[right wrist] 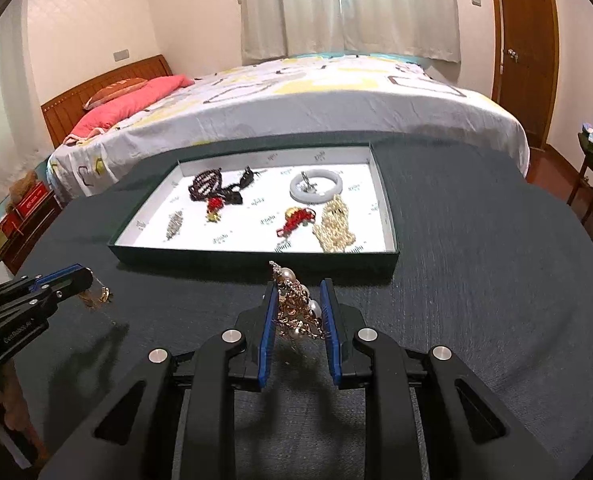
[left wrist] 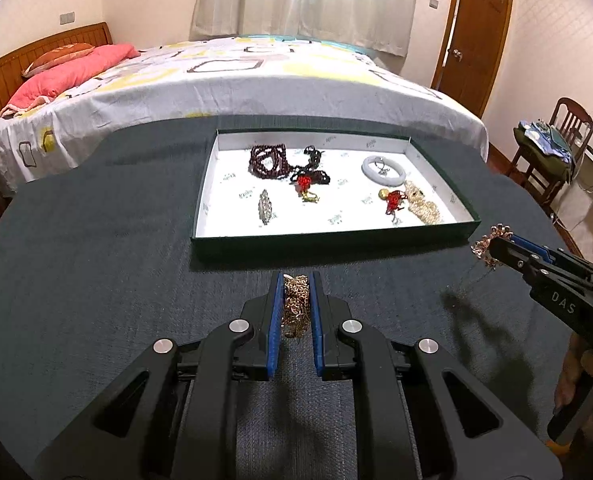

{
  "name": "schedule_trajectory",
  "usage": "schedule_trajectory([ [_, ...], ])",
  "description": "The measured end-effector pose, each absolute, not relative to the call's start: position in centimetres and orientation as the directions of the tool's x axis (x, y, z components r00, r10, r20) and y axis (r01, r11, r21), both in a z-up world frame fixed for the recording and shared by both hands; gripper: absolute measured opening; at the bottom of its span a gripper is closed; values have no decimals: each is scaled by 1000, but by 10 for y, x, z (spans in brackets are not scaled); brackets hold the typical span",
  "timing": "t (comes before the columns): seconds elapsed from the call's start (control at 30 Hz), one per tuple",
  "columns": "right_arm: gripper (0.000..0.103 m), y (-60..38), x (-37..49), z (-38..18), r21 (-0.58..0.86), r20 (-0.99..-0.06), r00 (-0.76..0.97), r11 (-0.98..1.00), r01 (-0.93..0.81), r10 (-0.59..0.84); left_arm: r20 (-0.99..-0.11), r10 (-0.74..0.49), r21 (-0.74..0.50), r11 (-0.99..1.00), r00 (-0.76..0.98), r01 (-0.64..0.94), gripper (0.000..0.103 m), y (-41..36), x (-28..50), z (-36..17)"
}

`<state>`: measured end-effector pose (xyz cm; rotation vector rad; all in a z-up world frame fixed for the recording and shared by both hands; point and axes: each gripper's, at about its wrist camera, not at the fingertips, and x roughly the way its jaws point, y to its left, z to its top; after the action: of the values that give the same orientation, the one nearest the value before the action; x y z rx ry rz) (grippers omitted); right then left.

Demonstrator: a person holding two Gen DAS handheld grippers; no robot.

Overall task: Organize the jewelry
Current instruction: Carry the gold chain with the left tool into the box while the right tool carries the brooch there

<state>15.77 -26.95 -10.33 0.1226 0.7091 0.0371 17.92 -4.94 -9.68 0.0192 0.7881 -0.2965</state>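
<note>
The left tool (left wrist: 296, 280) was clamped on a bunched gold chain (left wrist: 295, 304), pads pressed against the links on both sides, and over on the right side the right tool (right wrist: 299, 286) was pinching a gold-and-pearl piece (right wrist: 298, 308), its jaws narrowed around it with the pearls poking out between the blue pads. Biggest thing behind it all was the bed (left wrist: 232, 80) under a patterned sheet, then the dark counter (left wrist: 96, 248) filling the lower view, and on it the shallow green tray (left wrist: 332, 242) with its white floor. Inside the tray lay dark red beads (left wrist: 268, 160) at the far left, a pale bangle (left wrist: 382, 168) at the far right, a cream beaded piece (left wrist: 422, 206) in the near right corner, a red charm (left wrist: 394, 200) just beside it and a small silver brooch (left wrist: 265, 206) near the front wall. Both held pieces hung clear of the counter, short of the tray's near wall. Here's the bit that mattered: the tray lay straight ahead of both tools, long side across their line of travel, and the open white patch sat front and centre, between the brooch and the red charm. The left tool looked the nearer to that gap; the right tool faced the crowded corner, so I'd judge it needed to angle inward.
</note>
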Motion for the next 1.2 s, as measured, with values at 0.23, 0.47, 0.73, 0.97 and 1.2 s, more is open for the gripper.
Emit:
schedule_trajectory([
  [0.23, 22, -263, 154, -81, 130, -605, 791, 991, -16, 92, -665, -273, -101, 955, 695, 278, 13, -50, 178, -77],
  [0.47, 22, -252, 161, -53, 135, -554, 824, 989, -53, 120, -611, -298, -100, 948, 734, 302, 13, -57, 185, -49],
  [0.73, 22, -243, 178, -19, 124, -481, 867, 989, -82, 132, -555, -313, -88, 943, 771, 320, 13, -69, 206, -22],
  [0.97, 22, -238, 204, -3, 112, -445, 885, 989, -93, 134, -517, -317, -85, 943, 795, 321, 13, -76, 227, -4],
  [1.2, 22, -236, 232, -3, 125, -421, 897, 988, -94, 138, -500, -307, -103, 949, 810, 297, 13, -86, 258, -7],
])
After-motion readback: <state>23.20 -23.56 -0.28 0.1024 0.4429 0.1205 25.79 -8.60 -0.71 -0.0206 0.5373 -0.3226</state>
